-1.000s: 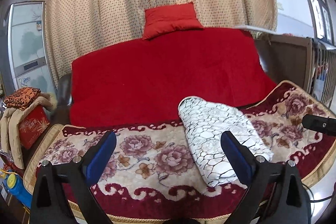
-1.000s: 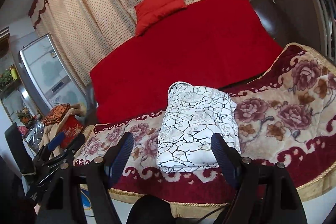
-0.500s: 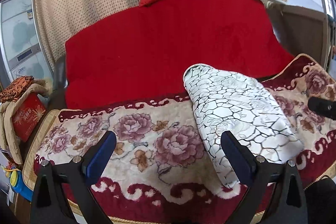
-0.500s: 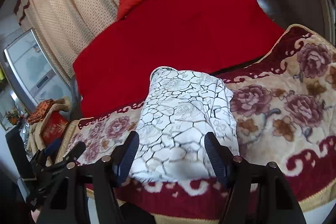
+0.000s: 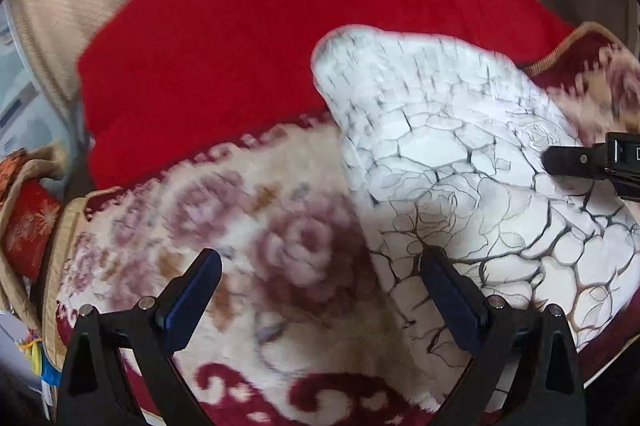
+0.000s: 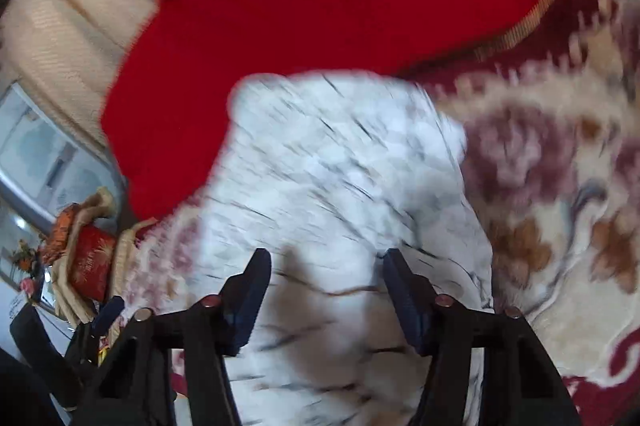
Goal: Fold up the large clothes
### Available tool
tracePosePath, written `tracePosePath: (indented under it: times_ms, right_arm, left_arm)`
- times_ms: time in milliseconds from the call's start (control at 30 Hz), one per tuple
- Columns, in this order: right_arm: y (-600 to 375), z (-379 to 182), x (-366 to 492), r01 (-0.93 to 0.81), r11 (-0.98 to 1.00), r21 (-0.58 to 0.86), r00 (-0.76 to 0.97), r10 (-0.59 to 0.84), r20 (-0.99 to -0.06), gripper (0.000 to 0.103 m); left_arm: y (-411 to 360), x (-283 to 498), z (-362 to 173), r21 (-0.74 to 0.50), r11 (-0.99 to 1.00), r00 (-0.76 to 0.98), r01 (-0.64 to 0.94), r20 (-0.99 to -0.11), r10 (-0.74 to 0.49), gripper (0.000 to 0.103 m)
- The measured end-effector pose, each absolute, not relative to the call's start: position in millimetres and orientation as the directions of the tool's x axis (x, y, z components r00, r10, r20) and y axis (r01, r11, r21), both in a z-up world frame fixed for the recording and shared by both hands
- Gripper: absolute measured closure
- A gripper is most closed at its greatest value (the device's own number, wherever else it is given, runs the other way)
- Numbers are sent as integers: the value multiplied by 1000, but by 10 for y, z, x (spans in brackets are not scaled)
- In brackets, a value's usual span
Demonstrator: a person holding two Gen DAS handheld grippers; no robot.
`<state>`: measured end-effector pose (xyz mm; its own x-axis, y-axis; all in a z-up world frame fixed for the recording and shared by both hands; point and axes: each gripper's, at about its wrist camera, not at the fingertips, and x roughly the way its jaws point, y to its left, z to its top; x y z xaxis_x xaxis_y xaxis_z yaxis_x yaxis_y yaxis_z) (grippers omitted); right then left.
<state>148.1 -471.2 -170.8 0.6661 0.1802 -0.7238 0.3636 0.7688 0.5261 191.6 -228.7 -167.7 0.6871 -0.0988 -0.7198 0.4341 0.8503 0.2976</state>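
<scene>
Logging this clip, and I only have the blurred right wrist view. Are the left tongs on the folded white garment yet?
Observer: No, the left tongs are open and empty, over the floral blanket.
Operator: How near the garment?
Observer: One finger overlaps the edge of the white crackle-pattern garment; whether it touches, I cannot tell.
Operator: Is the print readable?
Observer: Yes, black crack lines and faint rose outlines.

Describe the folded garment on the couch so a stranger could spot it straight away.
Find the couch with the plain red cover on its backrest and the floral blanket on its seat. On that blanket lies a folded white garment. Its black crackle-like lines set it apart from the rose-patterned plush around it.
</scene>
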Motion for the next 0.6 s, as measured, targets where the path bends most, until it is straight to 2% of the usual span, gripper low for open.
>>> tracePosePath:
  times_ms: [100, 167, 267, 333, 400, 500, 600]
  right_arm:
    - [-4804, -1872, 1477, 348, 748, 565, 663, 229, -712, 43]
    - [-4884, -1744, 1400, 302, 730, 613, 716, 251, -651, 43]
    - [-4966, -1632, 1299, 308, 740, 598, 755, 193, -627, 44]
    - [-5003, -1627, 1272, 289, 729, 620, 764, 214, -609, 44]
    - [-4985, -1714, 1319, 291, 729, 620, 736, 244, -632, 44]
    - [-4934, -1919, 1427, 325, 736, 594, 664, 269, -698, 45]
    - [-4960, -1815, 1398, 295, 736, 609, 701, 267, -661, 45]
  left_arm:
    - [-2251, 1902, -1606, 276, 867, 710, 415, -695, -118, 4]
    - [-2229, 1927, -1523, 259, 881, 720, 397, -683, -124, 4]
    - [-2220, 1943, -1435, 210, 893, 722, 397, -672, -162, 4]
    - [-2296, 1961, -1487, 231, 880, 716, 414, -680, -158, 4]
    - [-2419, 1996, -1657, 288, 858, 698, 425, -708, -108, 3]
    - [-2444, 1954, -1657, 293, 862, 713, 414, -692, -107, 3]
    - [-2443, 1918, -1586, 289, 860, 710, 420, -696, -112, 4]
